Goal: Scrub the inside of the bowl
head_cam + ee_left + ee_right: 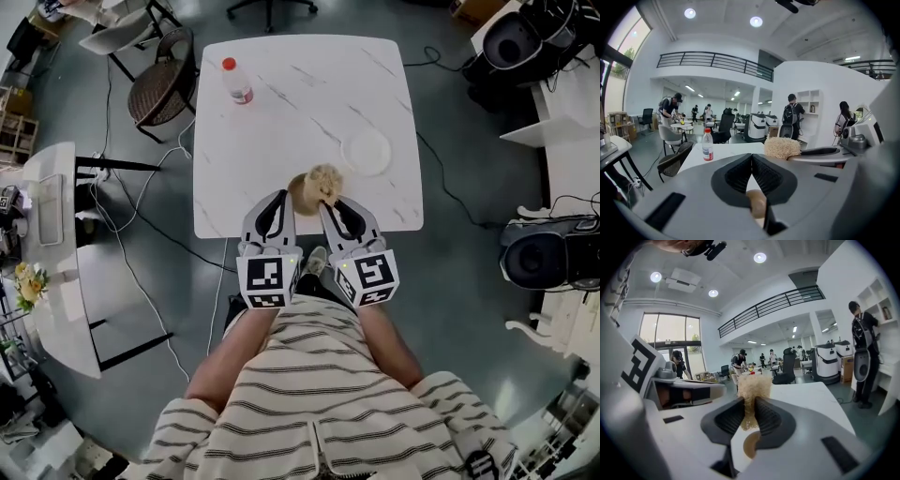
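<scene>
Between the jaws of the right gripper (749,401) a tan, fibrous scrubber (752,385) is pinched, its frayed top standing up past the jaw tips. Just beneath those jaws the brown bowl (749,446) is seen.

In the left gripper view, the jaws of the left gripper (751,159) are pressed together at their tips. A rounded brown part of the bowl (757,204) is caught in the gap lower down, so the bowl appears to be gripped at its edge. To the right of this gripper and a little ahead, the scrubber (782,146) is seen held in the other gripper's dark jaw.

In the head view, the two grippers are laid side by side at the near edge of a white marble table (300,94). The left gripper (281,195) is set against the left side of the bowl (300,192). The right gripper (328,202) is set at the bowl's right side, with the scrubber (325,176) over the bowl at its jaw tips.

Ahead of the right gripper and slightly to its right, a white plate (366,152) is lying on the table, near the bowl but apart from it. Well ahead of the left gripper and to its left, a clear bottle (236,82) with a red cap is standing upright.
</scene>
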